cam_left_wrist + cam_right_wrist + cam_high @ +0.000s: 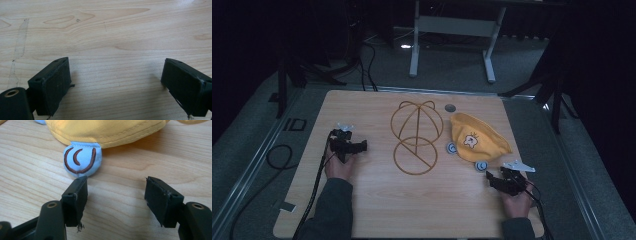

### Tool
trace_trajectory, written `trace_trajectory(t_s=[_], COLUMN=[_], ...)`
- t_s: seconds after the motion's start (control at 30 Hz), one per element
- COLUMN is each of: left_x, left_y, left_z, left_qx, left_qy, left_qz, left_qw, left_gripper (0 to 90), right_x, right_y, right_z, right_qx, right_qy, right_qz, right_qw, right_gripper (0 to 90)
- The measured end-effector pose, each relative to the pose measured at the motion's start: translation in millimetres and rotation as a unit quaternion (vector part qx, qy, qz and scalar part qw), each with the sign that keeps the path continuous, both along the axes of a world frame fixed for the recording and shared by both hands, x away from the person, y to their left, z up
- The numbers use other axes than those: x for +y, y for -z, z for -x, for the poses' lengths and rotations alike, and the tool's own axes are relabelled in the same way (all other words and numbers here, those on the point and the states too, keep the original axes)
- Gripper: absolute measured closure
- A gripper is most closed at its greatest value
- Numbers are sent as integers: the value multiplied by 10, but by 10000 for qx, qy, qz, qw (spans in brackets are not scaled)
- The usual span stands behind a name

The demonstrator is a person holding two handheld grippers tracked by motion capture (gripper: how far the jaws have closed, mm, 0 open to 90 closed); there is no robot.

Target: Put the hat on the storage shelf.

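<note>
1. Cloth is what this job comes down to: a yellow hat (479,141) of soft fabric lies on the right half of the table (377,210), just right of a cap-shaped outline (416,137) drawn on the wood.
2. Pale blue ear flaps (82,160) with brown stitched curves stick out from the hat's near rim; one lies just ahead of the right tool (116,195), close to the tip of one jaw but apart from it.
3. Right tool (504,181): jaws spread wide, nothing between them, only bare wood.
4. Left tool (348,144): resting at the table's left side, well apart from the hat, jaws also wide apart and empty over the wood grain (112,50).
5. Handling, as a judgement: the hat looks light and limp, so it will sag and fold when lifted, and may drag on the table rather than slide cleanly.
6. Best hold is probably the stitched rim (107,141) next to the blue flap, where the seam gives the pads a firmer, thicker edge than the loose crown.
7. Pinching a flap alone could let the rest swing.
</note>
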State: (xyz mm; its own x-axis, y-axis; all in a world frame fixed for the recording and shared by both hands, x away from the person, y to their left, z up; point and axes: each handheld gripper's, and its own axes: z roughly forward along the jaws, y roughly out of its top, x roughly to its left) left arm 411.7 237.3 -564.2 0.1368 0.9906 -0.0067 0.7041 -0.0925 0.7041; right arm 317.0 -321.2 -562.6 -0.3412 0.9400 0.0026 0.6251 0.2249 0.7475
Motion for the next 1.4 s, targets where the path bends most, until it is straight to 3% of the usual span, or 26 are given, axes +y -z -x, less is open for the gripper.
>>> trace_trajectory(t_s=[0.17,0.6,0.97,1.37,1.4], left_x=[20,12,-1,-11,-12], left_y=[-4,-4,-2,-4,-4], left_z=[18,58,93,122,125], left_qx=[-52,-50,-63,-44,-46], left_qy=[-17,21,65,61,65], left_qz=[-2,-1,13,1,2], left_qw=[10000,10000,10000,10000,10000], left_gripper=[146,147,147,147,147], right_x=[1,3,-6,-30,-30], right_y=[0,1,-21,-88,-115], right_z=[0,3,14,-36,-25], right_qx=[1,-1,68,375,464], right_qy=[-1,15,12,-351,-673], right_qz=[-1,-3,12,166,245], right_qw=[10000,10000,10000,9985,9964], right_gripper=[345,349,411,440,502])
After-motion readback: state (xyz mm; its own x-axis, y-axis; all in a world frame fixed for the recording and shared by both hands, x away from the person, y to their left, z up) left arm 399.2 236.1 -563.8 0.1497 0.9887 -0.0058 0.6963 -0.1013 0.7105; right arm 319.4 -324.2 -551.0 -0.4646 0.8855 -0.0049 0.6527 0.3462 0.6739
